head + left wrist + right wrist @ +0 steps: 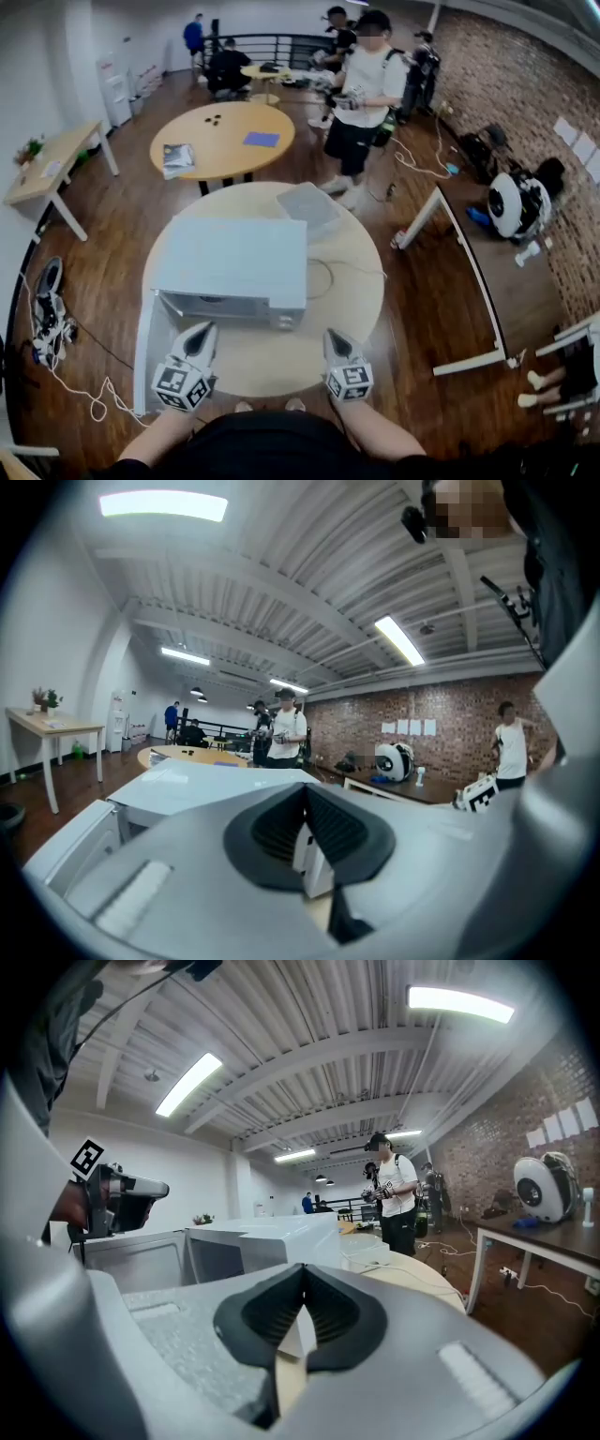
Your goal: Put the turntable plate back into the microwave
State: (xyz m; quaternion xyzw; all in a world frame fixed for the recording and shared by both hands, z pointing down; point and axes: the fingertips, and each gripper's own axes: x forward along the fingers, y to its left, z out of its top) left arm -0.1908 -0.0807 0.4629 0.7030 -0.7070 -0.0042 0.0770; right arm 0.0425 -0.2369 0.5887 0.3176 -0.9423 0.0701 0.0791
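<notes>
In the head view, the left hand-held gripper [202, 330] and the right hand-held gripper [336, 336] hover low over the near edge of a round, light wooden counter [361, 281]. Each has a tapered grey body, and neither touches anything. A boxy white microwave [234, 258] with a flat, smooth top sits on the counter. Its door [145, 347] is swung out to the left, just beside the left gripper. A pale, see-through plate [309, 208] lies on the counter behind the microwave's right rear corner, outside the oven and well apart from both grippers. A thin cable [323, 277] curls at the microwave's right side.

In the left gripper view, the left hand-held gripper [303, 789] has its ribbed black pads pressed together at the tips, with nothing between them. The microwave [206, 785] lies beyond, with its open door [84, 855] at lower left.

In the right gripper view, the right hand-held gripper [302, 1269] also has its jaws together and is empty. Past it stand the microwave [262, 1237] and the plate [370, 1241] on the counter [422, 1283].
</notes>
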